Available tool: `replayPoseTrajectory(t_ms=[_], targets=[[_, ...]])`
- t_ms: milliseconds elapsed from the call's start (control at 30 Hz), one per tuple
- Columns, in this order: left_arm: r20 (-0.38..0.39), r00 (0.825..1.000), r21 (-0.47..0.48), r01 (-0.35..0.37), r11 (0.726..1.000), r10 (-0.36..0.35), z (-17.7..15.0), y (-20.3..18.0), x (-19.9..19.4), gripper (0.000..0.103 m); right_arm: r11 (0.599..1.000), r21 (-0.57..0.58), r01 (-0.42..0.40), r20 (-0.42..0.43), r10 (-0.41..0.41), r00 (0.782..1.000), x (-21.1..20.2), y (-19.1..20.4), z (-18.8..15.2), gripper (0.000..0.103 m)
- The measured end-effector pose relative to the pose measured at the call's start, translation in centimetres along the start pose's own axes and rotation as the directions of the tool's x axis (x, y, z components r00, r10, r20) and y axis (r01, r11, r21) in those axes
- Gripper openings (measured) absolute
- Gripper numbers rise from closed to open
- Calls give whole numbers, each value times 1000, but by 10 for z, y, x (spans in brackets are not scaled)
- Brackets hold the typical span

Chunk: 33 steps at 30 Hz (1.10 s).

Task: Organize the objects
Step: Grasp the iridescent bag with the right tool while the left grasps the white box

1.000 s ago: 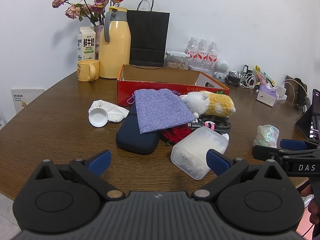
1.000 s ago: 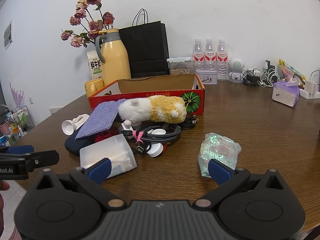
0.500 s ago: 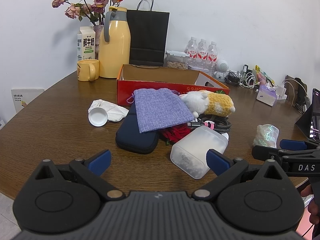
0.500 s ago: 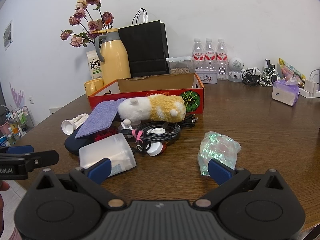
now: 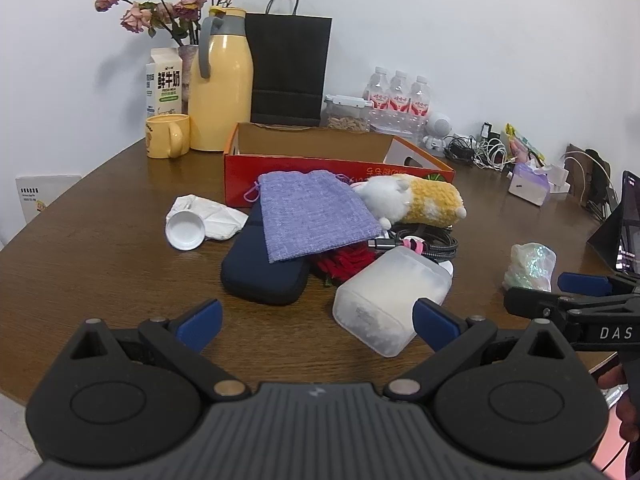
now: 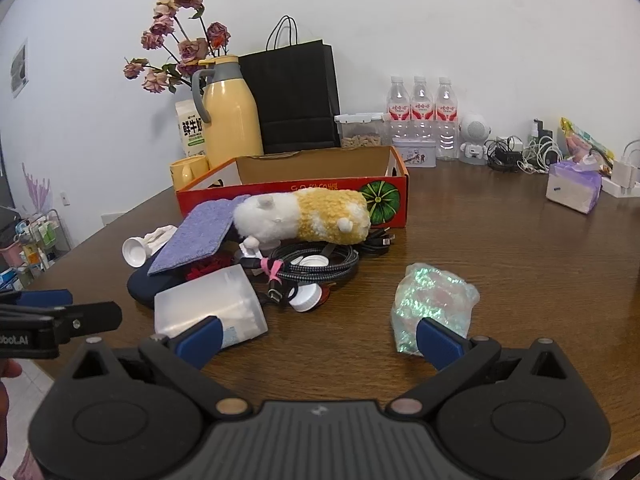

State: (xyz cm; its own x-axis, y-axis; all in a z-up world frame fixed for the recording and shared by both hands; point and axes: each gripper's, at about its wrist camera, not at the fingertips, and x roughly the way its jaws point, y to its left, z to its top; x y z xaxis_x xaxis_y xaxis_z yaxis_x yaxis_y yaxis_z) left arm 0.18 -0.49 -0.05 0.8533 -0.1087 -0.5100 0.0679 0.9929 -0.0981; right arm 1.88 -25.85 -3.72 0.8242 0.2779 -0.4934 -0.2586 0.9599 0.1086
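Note:
A pile lies in front of an open red cardboard box (image 5: 280,168) (image 6: 288,194): a purple cloth pouch (image 5: 312,216) (image 6: 196,234) over a navy case (image 5: 260,272), a white-and-yellow plush toy (image 5: 416,204) (image 6: 304,216), a coiled black cable (image 6: 316,266), something red (image 5: 344,260), and a frosted plastic container (image 5: 384,300) (image 6: 212,308) on its side. A crumpled iridescent bag (image 6: 432,300) (image 5: 530,260) lies apart to the right. My left gripper (image 5: 316,320) is open, short of the container. My right gripper (image 6: 316,338) is open, its right finger near the bag.
A white cup and crumpled tissue (image 5: 200,224) lie left of the pile. Along the wall stand a yellow thermos (image 5: 220,96), mug (image 5: 166,136), milk carton, flowers, black paper bag (image 5: 288,68), water bottles (image 6: 420,116), chargers and a tissue pack (image 6: 572,190). A tablet (image 5: 620,232) stands far right.
Both grippers have crept slightly forward toward the pile and stay open. Nothing on the table has moved.

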Motion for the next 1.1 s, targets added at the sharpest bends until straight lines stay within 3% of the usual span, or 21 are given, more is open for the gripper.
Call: replayPoseTrajectory(t_ms=[400, 667, 733, 767, 833, 933, 1000, 1100], targets=[[-78, 994, 113, 91, 989, -82, 14, -30, 51, 103, 995, -66, 73, 1, -73, 997, 14, -41, 11, 103], [-127, 986, 142, 128, 982, -111, 11, -42, 79, 103, 994, -99, 45, -70, -52, 996, 41, -59, 6, 103], [-140, 984, 152, 135, 979, -113, 9, -45, 83, 97, 994, -103, 32, -75, -40, 996, 44, -61, 6, 100], [-143, 983, 157, 141, 978, -118, 8, -47, 85, 89, 994, -105, 27, -78, -35, 996, 46, -62, 6, 97], [-134, 984, 173, 143, 975, -120, 5, -50, 87, 86, 995, -100, 14, -88, -22, 996, 50, -64, 5, 93], [-112, 986, 195, 140, 971, -119, 2, -55, 85, 81, 997, -80, -3, -101, -5, 995, 54, -66, 3, 74], [-106, 987, 203, 143, 969, -123, 0, -56, 83, 79, 998, -64, -14, -100, 7, 995, 55, -67, 2, 52], [-98, 987, 214, 149, 965, -130, -3, -56, 77, 76, 998, -49, -33, -91, 29, 995, 51, -67, 3, 41]])
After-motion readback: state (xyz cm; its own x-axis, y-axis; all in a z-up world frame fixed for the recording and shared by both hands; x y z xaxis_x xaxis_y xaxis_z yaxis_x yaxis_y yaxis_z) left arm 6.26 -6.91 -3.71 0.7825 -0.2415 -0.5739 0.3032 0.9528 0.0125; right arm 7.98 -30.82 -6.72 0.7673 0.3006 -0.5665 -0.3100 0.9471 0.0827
